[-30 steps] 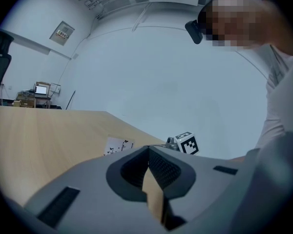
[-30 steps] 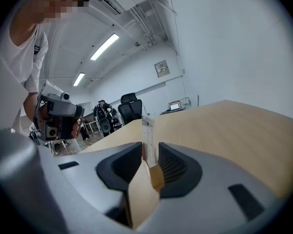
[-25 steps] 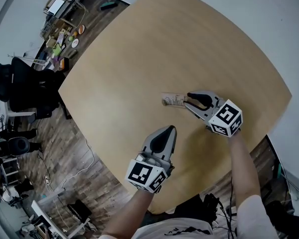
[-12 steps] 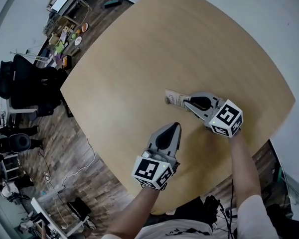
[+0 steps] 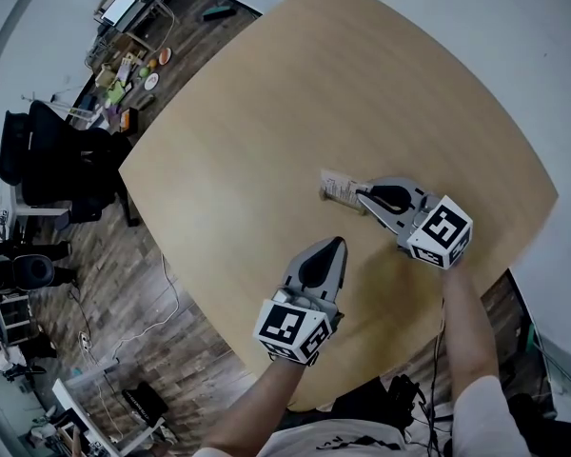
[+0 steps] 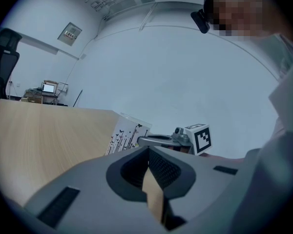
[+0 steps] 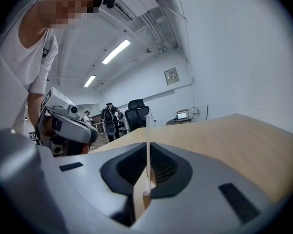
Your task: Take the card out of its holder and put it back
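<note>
Left tongs (image 5: 335,244), nearest the person at 6 o'clock of the head view, sat over the near edge of the counter. Their own view showed the jaws pressed together with nothing between them. Marker cube faced the camera, tips pointed toward 12.

Right tongs (image 5: 362,195) were a bit further out, at about 1 o'clock from the left ones, with the tips pointed toward 10. Jaws had just been closing and were nearly together, clamped on the white card with black print (image 5: 341,188) in its thin clear holder (image 5: 334,191). In the right gripper view the piece stood edge-on as a thin white upright line (image 7: 148,145) between the pads. From the left gripper view its printed face (image 6: 124,136) showed, tilted, just beside the right tongs' tips. Couldn't tell whether its lower edge touched the counter.

So the card was in its holder, in the right tongs' grip, just past centre of the light wooden counter with rounded corners (image 5: 266,112) toward the person's side.

Beyond the counter's far-left edge, at 9 to 10 o'clock, there was a dark plank floor (image 5: 124,284) and a black office chair (image 5: 48,160). Furthest out, at 11 o'clock, stood a cluttered desk with a small monitor (image 5: 120,8).
</note>
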Motion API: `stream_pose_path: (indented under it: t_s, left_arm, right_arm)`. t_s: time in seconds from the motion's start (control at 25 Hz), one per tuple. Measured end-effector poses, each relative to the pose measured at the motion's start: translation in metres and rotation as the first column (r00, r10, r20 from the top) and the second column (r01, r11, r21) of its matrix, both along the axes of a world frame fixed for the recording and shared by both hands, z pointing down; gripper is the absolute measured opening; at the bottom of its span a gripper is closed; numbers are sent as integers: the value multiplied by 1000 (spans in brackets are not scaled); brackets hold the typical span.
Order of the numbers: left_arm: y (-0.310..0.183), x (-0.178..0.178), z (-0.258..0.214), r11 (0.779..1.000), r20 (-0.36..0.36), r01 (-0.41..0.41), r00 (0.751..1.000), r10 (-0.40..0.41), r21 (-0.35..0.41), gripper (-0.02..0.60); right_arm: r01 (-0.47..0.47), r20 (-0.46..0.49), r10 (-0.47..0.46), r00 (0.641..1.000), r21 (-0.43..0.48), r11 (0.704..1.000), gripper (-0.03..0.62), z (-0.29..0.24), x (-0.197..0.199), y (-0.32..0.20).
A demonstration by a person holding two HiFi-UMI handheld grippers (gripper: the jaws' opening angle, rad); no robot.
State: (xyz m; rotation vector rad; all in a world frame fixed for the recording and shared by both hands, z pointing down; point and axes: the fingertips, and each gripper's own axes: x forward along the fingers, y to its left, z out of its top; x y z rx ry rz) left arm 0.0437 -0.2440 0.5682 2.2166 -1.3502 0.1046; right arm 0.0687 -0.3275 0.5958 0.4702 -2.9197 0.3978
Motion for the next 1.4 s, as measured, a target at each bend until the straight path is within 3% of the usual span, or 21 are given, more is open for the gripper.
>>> stream_pose_path:
  t_s: [0.28,0.68,1.12,1.4]
  left_arm:
    - [-1,0,-39,998,8,-30,1000,30,48,12]
    - [37,4,-101,988,8,-113,994,113,103,12]
    - [93,-7,-188,961,0,-202,979,206,189,12]
    - [136,-12,-233,931,-3,-258,963,268,260,12]
  right_arm:
    - [-67,27,66,997,51,996,25,-63,3,-5]
    - [-148,52,144,988,104,983,25,-153,10,36]
    - [-228,85,217,973,159,961,25,-268,14,103]
    - [-252,97,238,966,182,950,25,-306,12,154]
